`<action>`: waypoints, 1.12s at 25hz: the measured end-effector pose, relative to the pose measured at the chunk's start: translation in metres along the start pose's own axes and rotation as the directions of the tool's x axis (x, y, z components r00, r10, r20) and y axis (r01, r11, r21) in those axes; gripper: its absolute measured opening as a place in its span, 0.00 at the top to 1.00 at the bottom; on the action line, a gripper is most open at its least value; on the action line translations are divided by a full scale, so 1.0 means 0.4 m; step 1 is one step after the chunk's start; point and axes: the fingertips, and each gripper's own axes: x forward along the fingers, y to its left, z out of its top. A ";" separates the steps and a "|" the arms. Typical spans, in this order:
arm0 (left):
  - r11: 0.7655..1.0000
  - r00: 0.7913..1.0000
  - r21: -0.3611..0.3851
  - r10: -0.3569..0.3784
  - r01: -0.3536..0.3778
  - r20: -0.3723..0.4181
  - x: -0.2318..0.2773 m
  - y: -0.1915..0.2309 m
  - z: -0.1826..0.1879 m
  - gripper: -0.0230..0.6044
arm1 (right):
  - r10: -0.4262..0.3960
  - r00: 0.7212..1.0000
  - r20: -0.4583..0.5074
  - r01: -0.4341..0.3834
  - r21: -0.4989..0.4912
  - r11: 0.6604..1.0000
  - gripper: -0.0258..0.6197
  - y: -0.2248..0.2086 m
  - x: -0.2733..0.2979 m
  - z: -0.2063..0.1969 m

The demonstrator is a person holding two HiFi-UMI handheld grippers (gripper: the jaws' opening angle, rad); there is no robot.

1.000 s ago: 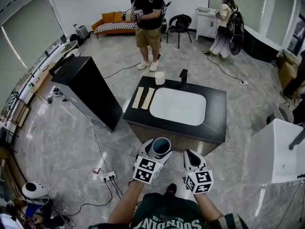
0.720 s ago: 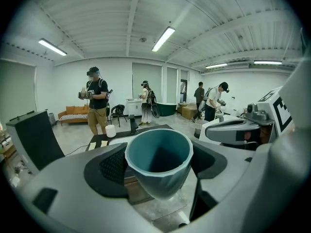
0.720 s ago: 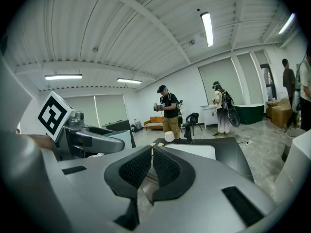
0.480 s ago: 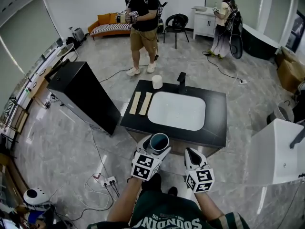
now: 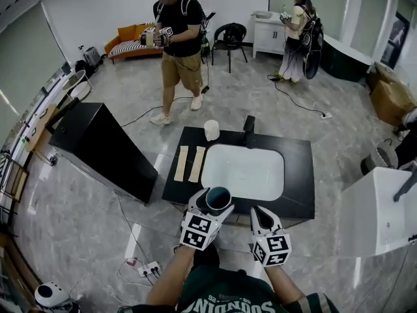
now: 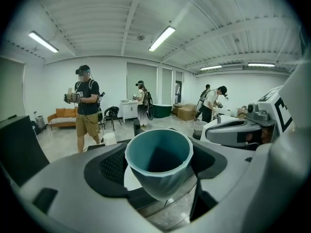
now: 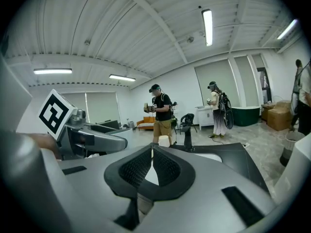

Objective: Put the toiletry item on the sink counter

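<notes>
My left gripper [image 5: 217, 205] is shut on a teal cup [image 5: 218, 199], held upright with its mouth open to the top, just before the near edge of the black sink counter [image 5: 300, 168]. The left gripper view shows the cup [image 6: 159, 159] clamped between the dark pads [image 6: 112, 165]. My right gripper [image 5: 258, 212] hangs beside it, shut and empty; its pads [image 7: 135, 168] meet at the tips. The counter carries a white basin [image 5: 242, 171], a black faucet [image 5: 248, 124], a white cup [image 5: 211, 130] and two pale wooden strips [image 5: 189, 163].
A tall black cabinet [image 5: 98, 149] stands left of the counter. A white unit [image 5: 371, 207] is at the right. Two people with grippers [image 5: 172, 38] [image 5: 296, 25] stand beyond the counter. A power strip and cables [image 5: 146, 266] lie on the floor at my left.
The counter has come nearer to both grippers as I stepped forward. The left gripper still holds the teal cup the same way; the person in black has shifted left.
</notes>
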 end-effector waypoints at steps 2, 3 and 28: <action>1.000 1.000 0.004 -0.015 0.015 -0.003 0.036 0.075 0.002 0.34 | -0.015 1.000 0.000 0.015 0.000 1.000 0.89 0.012 0.077 0.019; 1.000 1.000 0.004 -0.022 0.022 -0.002 0.052 0.114 0.004 0.34 | -0.025 1.000 -0.001 0.025 0.002 1.000 0.89 0.017 0.115 0.028; 0.994 0.993 -0.012 -0.112 0.111 -0.049 0.273 0.685 0.031 0.34 | -0.105 0.993 -0.055 0.106 0.014 0.994 0.89 0.100 0.728 0.158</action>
